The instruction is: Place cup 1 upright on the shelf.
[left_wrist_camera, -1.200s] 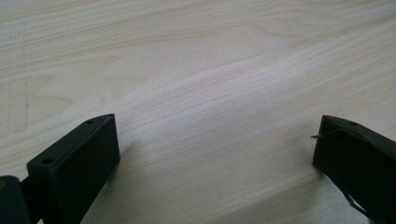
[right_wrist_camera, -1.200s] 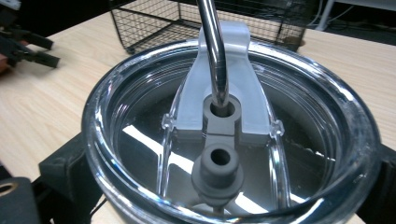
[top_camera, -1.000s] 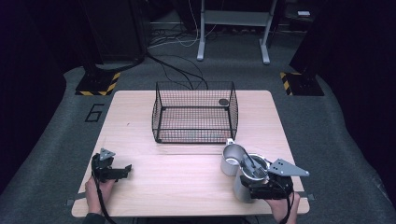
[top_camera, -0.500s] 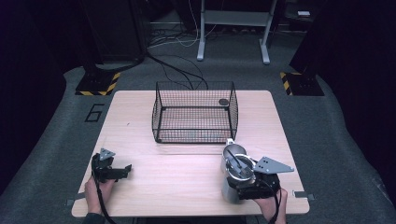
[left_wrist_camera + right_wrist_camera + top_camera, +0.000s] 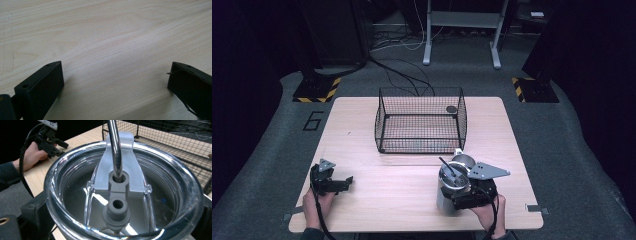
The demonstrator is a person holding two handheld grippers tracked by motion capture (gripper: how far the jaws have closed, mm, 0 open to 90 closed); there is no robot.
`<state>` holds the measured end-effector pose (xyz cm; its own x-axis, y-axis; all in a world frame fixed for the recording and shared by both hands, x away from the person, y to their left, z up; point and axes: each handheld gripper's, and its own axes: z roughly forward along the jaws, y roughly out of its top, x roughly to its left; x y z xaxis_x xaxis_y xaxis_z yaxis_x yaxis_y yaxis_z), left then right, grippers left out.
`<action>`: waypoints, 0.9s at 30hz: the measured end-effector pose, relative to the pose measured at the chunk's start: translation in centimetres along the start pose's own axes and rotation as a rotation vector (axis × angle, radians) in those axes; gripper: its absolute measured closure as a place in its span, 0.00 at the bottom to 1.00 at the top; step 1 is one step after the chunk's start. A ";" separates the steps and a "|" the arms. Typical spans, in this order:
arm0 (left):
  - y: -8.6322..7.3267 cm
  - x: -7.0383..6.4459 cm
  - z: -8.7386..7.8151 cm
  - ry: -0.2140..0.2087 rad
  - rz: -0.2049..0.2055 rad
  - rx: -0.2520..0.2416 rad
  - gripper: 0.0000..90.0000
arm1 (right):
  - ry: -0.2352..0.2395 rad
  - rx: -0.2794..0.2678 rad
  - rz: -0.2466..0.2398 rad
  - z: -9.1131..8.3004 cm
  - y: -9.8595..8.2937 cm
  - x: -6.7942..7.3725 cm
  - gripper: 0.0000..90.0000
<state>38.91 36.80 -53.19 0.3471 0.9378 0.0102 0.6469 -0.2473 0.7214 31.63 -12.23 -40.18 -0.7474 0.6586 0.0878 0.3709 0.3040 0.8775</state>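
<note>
Right now the right gripper [image 5: 460, 196] has its fingers clamped around a steel tumbler [image 5: 451, 190] with a clear lid [image 5: 125, 195] and a metal straw [image 5: 113, 147], in front of the wire basket [image 5: 420, 120], near its right corner. The step looks like carrying the tumbler; next likely calls for lifting it over the basket's front wall. Left of the basket, the left gripper [image 5: 332, 184] rests on the surface [image 5: 105, 37], fingers spread and empty.

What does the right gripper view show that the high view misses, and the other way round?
Right gripper view alone: the tumbler's clear lid close up, with its grey stopper and the hole the metal straw passes through. High view alone: the whole table and the full wire basket. Both: the tumbler clamped in the right gripper, and the left gripper resting apart.
</note>
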 end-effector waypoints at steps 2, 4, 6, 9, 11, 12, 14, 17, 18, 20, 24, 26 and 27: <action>0.0 0.0 0.0 -0.001 -0.002 -0.002 0.00 | 0.008 -0.004 -0.007 0.4 0.5 0.1 0.04; 0.0 0.0 0.0 -0.001 -0.003 -0.001 0.00 | 0.018 -0.006 -0.008 0.8 0.9 0.2 0.04; 0.0 0.0 0.0 -0.001 -0.001 -0.002 0.00 | 0.029 -0.008 -0.017 1.1 1.3 0.3 0.04; 0.0 0.0 0.0 0.000 -0.002 -0.002 0.00 | 0.053 -0.004 -0.022 1.8 2.0 0.2 0.04; 0.0 0.0 0.0 0.000 -0.002 -0.003 0.00 | 0.055 0.005 -0.032 2.3 2.3 0.2 0.04; 0.0 0.0 -0.1 -0.005 0.003 0.011 0.00 | 0.055 0.003 -0.025 2.5 2.5 0.2 0.04; 0.1 0.0 -0.1 -0.005 0.002 0.010 0.00 | 0.058 0.006 -0.021 2.9 2.9 0.2 0.04; 0.1 0.0 -0.1 -0.006 0.002 0.011 0.00 | 0.060 0.009 -0.029 3.4 3.4 0.1 0.04; 0.0 0.0 -0.1 -0.006 0.002 0.011 0.00 | 0.062 0.006 -0.034 3.6 3.6 0.0 0.04; 0.0 0.0 0.0 -0.003 0.003 0.002 0.00 | 0.068 0.005 -0.033 3.8 4.1 0.0 0.04; 0.0 -0.1 0.0 0.001 0.001 -0.007 0.00 | 0.072 0.013 -0.049 4.4 4.9 -0.4 0.04; 0.0 -0.1 0.0 0.001 0.001 -0.006 0.00 | 0.068 0.014 -0.037 4.6 5.2 -0.5 0.04; 0.0 -0.1 0.0 0.001 0.001 -0.007 0.00 | 0.074 0.014 -0.043 4.7 5.4 -0.6 0.04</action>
<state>38.91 36.73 -53.22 0.3471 0.9378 0.0113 0.6422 -0.2465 0.7258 36.71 -7.75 -37.76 -0.8011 0.5924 0.0848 0.3448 0.3411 0.8745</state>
